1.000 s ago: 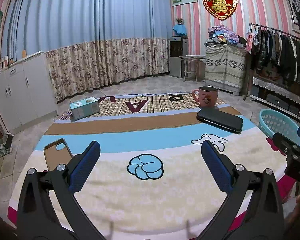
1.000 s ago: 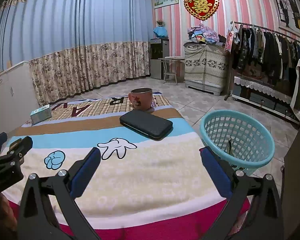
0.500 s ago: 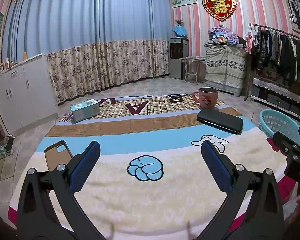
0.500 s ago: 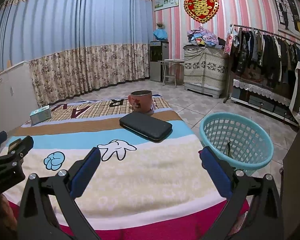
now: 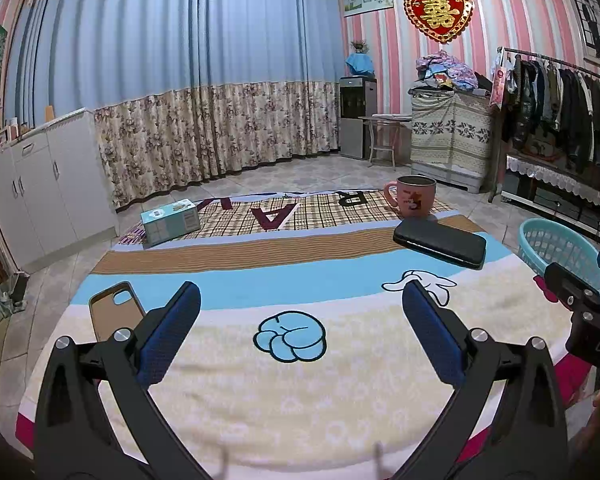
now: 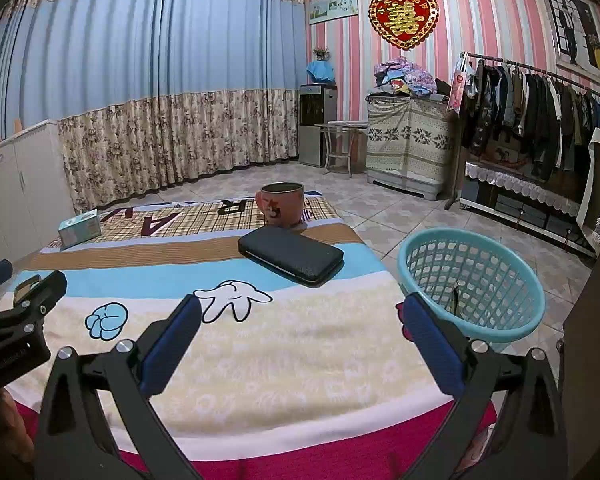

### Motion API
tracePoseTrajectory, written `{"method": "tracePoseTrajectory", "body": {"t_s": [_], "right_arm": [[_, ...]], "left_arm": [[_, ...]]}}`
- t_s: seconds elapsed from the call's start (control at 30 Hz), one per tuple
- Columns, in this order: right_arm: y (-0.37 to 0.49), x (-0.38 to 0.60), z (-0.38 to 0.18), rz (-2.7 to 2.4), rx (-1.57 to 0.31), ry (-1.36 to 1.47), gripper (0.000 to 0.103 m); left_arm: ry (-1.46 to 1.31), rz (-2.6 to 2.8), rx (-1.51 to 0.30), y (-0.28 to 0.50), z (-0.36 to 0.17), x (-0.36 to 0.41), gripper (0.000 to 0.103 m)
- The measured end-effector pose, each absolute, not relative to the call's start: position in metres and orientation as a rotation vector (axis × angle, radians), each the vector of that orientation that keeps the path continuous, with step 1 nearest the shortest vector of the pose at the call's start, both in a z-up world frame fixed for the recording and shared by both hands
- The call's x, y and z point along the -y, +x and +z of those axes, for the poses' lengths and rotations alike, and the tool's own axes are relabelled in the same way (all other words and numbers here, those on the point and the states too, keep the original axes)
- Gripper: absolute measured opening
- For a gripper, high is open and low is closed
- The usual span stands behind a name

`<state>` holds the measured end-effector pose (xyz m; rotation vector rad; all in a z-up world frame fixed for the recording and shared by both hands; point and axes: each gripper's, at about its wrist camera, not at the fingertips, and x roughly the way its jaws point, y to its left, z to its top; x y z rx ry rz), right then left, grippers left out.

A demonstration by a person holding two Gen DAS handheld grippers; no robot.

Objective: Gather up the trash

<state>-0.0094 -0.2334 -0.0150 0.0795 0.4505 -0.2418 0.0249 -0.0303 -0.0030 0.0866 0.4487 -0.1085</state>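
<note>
Blanket (image 5: 300,396) with cartoon print and stripes, spread over a low surface that cannot be told apart beneath it. Left claw (image 5: 300,332) spread wide, gripping nothing, poised above the near part of the blanket over a blue cartoon fist print (image 5: 290,335). Right claw (image 6: 300,334) likewise spread wide and empty, above the near right part of the blanket, by a white cartoon glove print (image 6: 232,298). On the blanket: a tan phone case (image 5: 115,310) lying flat at the near left, just beyond the left claw's left finger (image 5: 168,340); a black wallet-like case (image 6: 290,253) lying flat toward the far right; a pink mug (image 6: 281,204) standing upright just behind it; a light blue box (image 5: 171,221) at the far left on the plaid section. Teal mesh basket (image 6: 472,280) on the tiled floor just beside the blanket's right edge, with a small dark item inside, too small to tell. No loose scrap recognisable as trash on the blanket.
</note>
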Motion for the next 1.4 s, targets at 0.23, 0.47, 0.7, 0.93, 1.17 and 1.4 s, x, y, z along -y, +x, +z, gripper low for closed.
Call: {"method": "tracePoseTrajectory", "body": {"t_s": [0.23, 0.47, 0.7, 0.93, 1.17, 1.4], "right_arm": [[-0.0094, 0.2334, -0.0155, -0.240, -0.449, 0.079, 0.098], [-0.0093, 0.2323, -0.0165, -0.241, -0.449, 0.079, 0.098], [-0.0094, 0.2324, -0.0172, -0.241, -0.448, 0.078, 0.098], [-0.0087, 0.2337, -0.0164, -0.242, -0.448, 0.078, 0.098], [-0.0090, 0.2327, -0.0175, -0.242, -0.447, 0.078, 0.098], [-0.0089, 0.2324, -0.0183, -0.242, -0.447, 0.077, 0.098]], "left_arm": [[0.088, -0.110, -0.446, 0.0251, -0.0031, 0.0305, 0.098], [0.088, -0.117, -0.436, 0.0231, -0.0023, 0.0314, 0.098], [0.088, -0.115, -0.438, 0.0228, -0.0023, 0.0314, 0.098], [0.086, -0.116, -0.437, 0.0228, -0.0025, 0.0311, 0.098], [0.088, -0.116, -0.436, 0.0224, -0.0019, 0.0319, 0.098], [0.087, -0.117, -0.437, 0.0227, -0.0023, 0.0319, 0.098]]}}
